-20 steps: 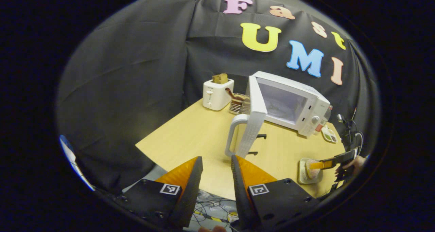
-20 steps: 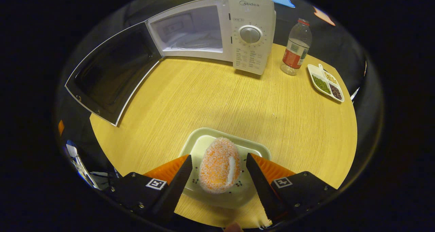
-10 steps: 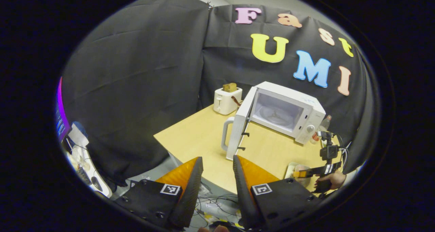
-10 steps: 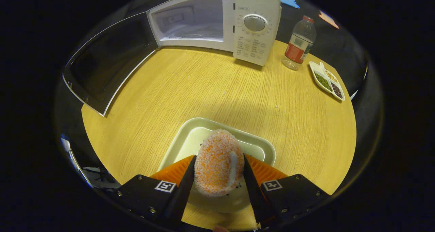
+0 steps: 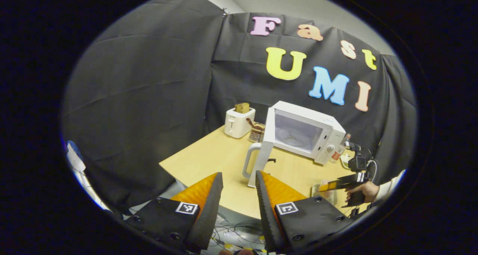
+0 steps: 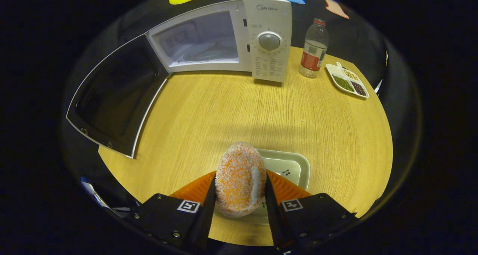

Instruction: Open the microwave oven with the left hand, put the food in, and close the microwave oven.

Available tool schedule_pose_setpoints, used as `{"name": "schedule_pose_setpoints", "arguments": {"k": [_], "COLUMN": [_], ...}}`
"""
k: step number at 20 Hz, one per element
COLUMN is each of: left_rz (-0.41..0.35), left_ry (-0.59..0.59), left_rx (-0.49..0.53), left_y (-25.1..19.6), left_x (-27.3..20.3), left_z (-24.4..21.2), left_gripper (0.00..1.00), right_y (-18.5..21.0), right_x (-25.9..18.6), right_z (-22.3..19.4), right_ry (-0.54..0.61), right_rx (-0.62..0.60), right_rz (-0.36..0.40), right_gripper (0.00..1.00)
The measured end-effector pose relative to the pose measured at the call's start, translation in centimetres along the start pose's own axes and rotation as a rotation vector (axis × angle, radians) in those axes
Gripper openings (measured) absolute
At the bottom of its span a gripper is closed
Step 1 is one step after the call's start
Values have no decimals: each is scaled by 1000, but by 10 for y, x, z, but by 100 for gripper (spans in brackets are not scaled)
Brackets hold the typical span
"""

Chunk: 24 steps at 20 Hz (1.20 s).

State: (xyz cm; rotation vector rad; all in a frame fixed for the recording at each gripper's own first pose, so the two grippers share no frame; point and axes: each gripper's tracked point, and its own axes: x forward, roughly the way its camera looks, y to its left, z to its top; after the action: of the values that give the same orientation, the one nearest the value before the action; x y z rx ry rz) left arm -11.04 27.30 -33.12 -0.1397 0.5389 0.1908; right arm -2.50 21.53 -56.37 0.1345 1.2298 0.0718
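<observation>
right gripper: fingers clamped on sugared bun, held above tray
left gripper: fingers parted, nothing held
microwave oven: door swung open

Your left view looks from beyond the table's corner; your right hovers close above; both face the microwave.
</observation>
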Motion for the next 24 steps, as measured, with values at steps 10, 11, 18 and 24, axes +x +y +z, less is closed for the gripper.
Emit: {"name": "schedule_pose_setpoints", "arguments": {"k": [10, 11, 18, 24], "left_rz": [-139, -131, -86, 21], "left_ry": [15, 24, 92, 182], "left_rx": [-56, -53, 4, 16], "left_y": [9, 9, -10, -11], "left_x": [39, 42, 44, 52], "left_z": [30, 31, 47, 44], "left_gripper": [66, 58, 61, 60], "right_y": [75, 83, 116, 139], "right_x": [-7, -2, 51, 108], "right_z": [76, 91, 181, 245], "right_ry": [-118, -139, -301, -432], "right_rx": [176, 201, 357, 499], "right_rz": [75, 87, 169, 241], "right_gripper": [64, 64, 64, 64]}}
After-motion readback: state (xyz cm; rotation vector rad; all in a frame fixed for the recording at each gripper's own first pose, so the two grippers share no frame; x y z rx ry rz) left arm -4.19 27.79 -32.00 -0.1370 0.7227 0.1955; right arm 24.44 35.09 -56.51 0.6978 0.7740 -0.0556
